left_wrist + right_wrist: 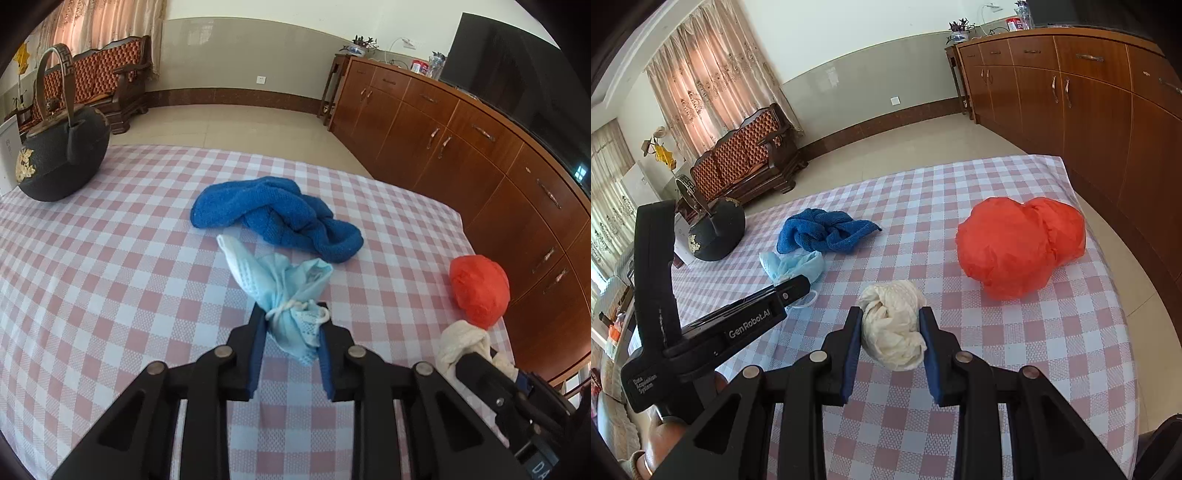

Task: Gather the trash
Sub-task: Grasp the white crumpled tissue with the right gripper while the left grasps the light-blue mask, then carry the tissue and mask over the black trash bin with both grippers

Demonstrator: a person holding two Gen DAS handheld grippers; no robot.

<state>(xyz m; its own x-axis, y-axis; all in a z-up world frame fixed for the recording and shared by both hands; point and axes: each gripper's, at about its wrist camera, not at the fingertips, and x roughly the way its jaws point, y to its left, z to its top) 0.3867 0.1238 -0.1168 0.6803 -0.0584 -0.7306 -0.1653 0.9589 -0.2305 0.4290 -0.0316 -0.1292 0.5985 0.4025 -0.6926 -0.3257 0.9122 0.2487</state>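
Black iron teapot [61, 158] on checked tablecloth [110, 277]; wooden cabinets [461, 147] beyond

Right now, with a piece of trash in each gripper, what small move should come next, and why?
Probably lift both straight up off the checked tablecloth. The left gripper is shut on the blue face mask, and the right gripper on the cream wad. No bin is in view, so clearing the table comes first.

Checked tablecloth [110, 258]: towel [273, 214], teapot [62, 155]
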